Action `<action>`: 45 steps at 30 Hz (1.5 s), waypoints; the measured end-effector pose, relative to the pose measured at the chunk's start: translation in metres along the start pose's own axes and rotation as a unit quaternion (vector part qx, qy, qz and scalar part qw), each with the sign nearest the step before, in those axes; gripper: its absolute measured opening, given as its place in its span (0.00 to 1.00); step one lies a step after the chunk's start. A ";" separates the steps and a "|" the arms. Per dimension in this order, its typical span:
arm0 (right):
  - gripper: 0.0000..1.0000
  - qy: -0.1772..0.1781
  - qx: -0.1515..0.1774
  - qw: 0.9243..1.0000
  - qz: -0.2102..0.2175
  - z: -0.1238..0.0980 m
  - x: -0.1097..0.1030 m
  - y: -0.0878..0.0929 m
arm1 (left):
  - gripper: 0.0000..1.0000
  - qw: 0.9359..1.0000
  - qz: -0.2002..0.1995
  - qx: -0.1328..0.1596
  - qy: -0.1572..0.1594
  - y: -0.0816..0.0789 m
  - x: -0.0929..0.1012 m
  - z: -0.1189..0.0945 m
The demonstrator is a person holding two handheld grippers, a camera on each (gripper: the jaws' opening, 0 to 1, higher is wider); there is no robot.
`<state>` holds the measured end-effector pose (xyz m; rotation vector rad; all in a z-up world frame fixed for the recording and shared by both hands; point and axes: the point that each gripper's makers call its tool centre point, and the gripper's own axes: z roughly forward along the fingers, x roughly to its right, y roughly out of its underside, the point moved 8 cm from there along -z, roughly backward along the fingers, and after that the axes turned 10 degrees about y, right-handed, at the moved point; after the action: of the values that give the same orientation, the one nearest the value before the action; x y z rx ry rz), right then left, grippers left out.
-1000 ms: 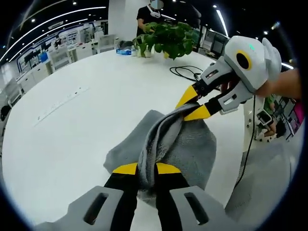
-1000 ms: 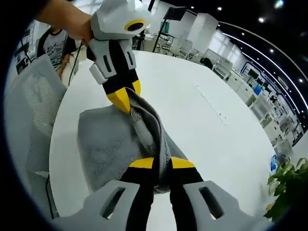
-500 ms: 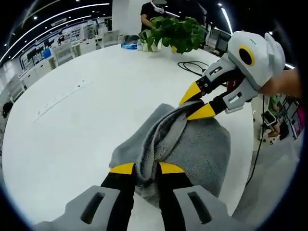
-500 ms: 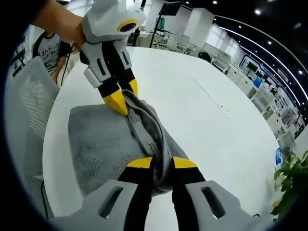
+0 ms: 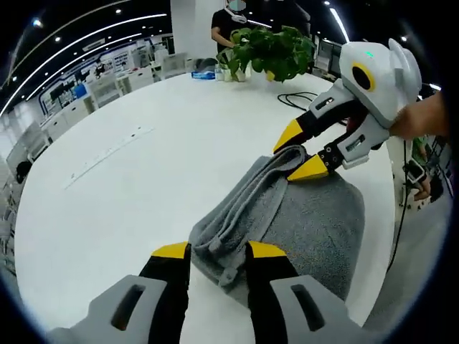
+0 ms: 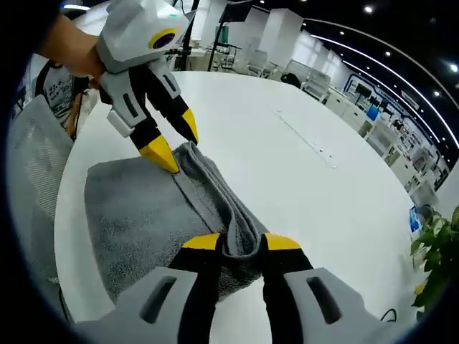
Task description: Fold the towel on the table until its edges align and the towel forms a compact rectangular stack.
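So far we have the grey towel (image 5: 301, 215) lying on the white round table (image 5: 143, 186), its broad flat layer spread toward the lower right of the left gripper view and a bunched ridge of folded-over cloth running from bottom centre up to the middle right. Our left gripper (image 5: 217, 249) sits at the bottom of that view with its yellow-tipped jaws parted, one on each side of the near end of the ridge; the cloth lies loose between them and looks released. Our right gripper (image 5: 301, 150) comes in at the upper right with its jaws spread as well, the lower tip touching the far end of the ridge.

From the right gripper view the same fold runs from the bottom centre up to the upper left of the towel (image 6: 136, 215), where the left gripper (image 6: 176, 140) stands open at the corner, and the right gripper (image 6: 240, 242) straddles its own end with a clear gap.

We judge one fold as laid down but untidy: the carried edge is rumpled and does not yet line up with the edge beneath. Flattening that ridge, squaring the edges and further folds toward a compact rectangle remain.

A potted plant (image 5: 269, 50) and a black cable (image 5: 294, 100) sit at the far side.
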<state>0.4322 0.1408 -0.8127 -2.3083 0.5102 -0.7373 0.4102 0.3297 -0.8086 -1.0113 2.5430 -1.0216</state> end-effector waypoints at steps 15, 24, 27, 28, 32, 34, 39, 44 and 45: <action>0.19 -0.049 0.077 0.995 0.043 -0.032 -0.012 -0.013 | 0.23 0.998 0.042 0.033 0.041 -0.002 0.032 -0.015; 0.41 -0.080 0.040 0.995 0.044 -0.011 -0.023 0.010 | 0.34 0.997 0.036 -0.006 0.065 0.018 0.044 0.001; 0.45 -0.090 0.023 0.994 0.056 -0.006 -0.024 0.014 | 0.39 0.997 0.063 -0.003 0.051 0.017 0.041 0.006; 0.47 -0.089 0.020 0.994 0.058 -0.005 -0.024 0.015 | 0.40 0.997 0.059 -0.003 0.051 0.016 0.039 0.008; 0.48 -0.097 0.008 0.993 0.073 0.003 -0.025 0.024 | 0.41 0.996 0.060 -0.012 0.058 0.015 0.035 0.015; 0.48 -0.095 0.005 0.992 0.087 0.005 -0.026 0.027 | 0.41 0.995 0.076 -0.013 0.060 0.015 0.033 0.019; 0.48 -0.088 0.013 0.991 0.103 0.007 -0.027 0.033 | 0.41 0.994 0.083 -0.013 0.063 0.014 0.028 0.025; 0.48 -0.083 0.015 0.990 0.115 0.000 -0.027 0.027 | 0.42 0.993 0.100 -0.006 0.064 0.011 0.028 0.020; 0.48 -0.081 0.019 0.990 0.117 -0.003 -0.026 0.025 | 0.44 0.995 0.079 0.013 0.053 0.008 0.026 0.017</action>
<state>0.4064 0.1352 -0.8377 -2.2024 0.6711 -0.4400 0.3940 0.3075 -0.8247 -0.7527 2.6365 -1.0874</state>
